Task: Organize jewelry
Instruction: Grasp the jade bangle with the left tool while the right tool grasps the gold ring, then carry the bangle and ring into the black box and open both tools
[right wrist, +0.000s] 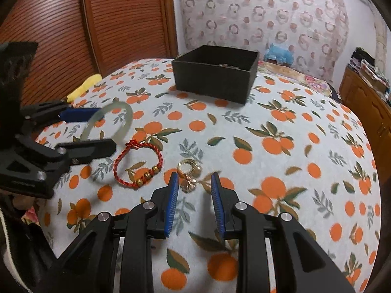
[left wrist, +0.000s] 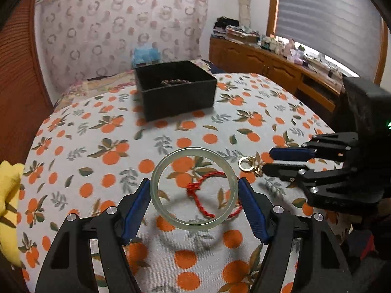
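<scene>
Clearly our left gripper (left wrist: 194, 196) clamps the bangle (left wrist: 168, 217) by its rim, lifted above the cloth (left wrist: 281, 102); through it we glimpse only part of the red cord (right wrist: 138, 163). Our right gripper (right wrist: 194, 183) stands open, nothing pinched, gold rings (right wrist: 189, 172) just at twelve o'clock of its tips. At twelve o'clock, farther out, the box (right wrist: 212, 81) holds something beaded, mostly hidden by its wall.
</scene>
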Demonstrator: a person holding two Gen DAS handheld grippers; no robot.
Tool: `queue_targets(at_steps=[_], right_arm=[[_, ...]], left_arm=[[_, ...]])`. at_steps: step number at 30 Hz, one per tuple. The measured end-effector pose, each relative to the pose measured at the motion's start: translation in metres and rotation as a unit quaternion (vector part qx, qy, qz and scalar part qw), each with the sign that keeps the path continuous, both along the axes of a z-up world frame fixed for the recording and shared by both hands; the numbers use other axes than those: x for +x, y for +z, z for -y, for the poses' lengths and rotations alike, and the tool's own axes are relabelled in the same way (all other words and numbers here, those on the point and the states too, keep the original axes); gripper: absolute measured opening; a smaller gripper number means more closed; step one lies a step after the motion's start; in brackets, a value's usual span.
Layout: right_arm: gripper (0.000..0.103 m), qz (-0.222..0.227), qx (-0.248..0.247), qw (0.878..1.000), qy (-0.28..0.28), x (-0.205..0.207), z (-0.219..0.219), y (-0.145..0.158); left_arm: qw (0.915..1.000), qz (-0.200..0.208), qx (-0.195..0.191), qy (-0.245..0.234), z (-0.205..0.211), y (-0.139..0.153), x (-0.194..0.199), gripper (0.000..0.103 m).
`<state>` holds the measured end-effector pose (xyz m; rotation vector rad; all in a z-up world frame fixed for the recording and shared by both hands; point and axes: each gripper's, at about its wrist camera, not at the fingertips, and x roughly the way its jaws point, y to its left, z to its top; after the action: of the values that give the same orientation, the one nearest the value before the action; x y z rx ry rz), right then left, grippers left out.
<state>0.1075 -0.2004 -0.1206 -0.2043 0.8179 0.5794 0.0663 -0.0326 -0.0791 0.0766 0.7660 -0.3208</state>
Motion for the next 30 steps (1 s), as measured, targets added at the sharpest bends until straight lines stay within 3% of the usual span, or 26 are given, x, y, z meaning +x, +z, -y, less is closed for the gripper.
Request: queue_targets(at_steps=[2,11,14,17,19,30], right_arm=[[0.040,-0.001,-0.005,1.000,0.006,0.004,-0.006,-0.002],[0.039,0.001,-0.042,0.999,0.023,0.016,-0.023,-0.008],[0.026,0.000,-0.042,0.999,0.027,0.017,-0.024,-0.008],[0.025,0.000,-0.041,0.999,0.027,0.017,-0.023,-0.007],[0.012,0.002,-0.033,0.999,0.026,0.017,-0.022,-0.005],[0.012,0.001,-0.014,1.000,0.025,0.018,-0.017,0.000]], left_arm=[[1.0000,0.002,-0.005,0.007,-0.005,0.001,-0.001,0.069],[0.9998,0.002,-0.014,0.015,-0.013,0.001,-0.002,0.069],[0.9998,0.003,-0.014,0.015,-0.013,0.001,-0.002,0.069],[0.9998,0.003,-0.014,0.015,-0.012,0.000,-0.003,0.069],[0.9998,0.003,-0.013,0.015,-0.012,0.000,-0.003,0.069],[0.9998,0.002,-0.015,0.016,-0.013,0.000,-0.003,0.069]])
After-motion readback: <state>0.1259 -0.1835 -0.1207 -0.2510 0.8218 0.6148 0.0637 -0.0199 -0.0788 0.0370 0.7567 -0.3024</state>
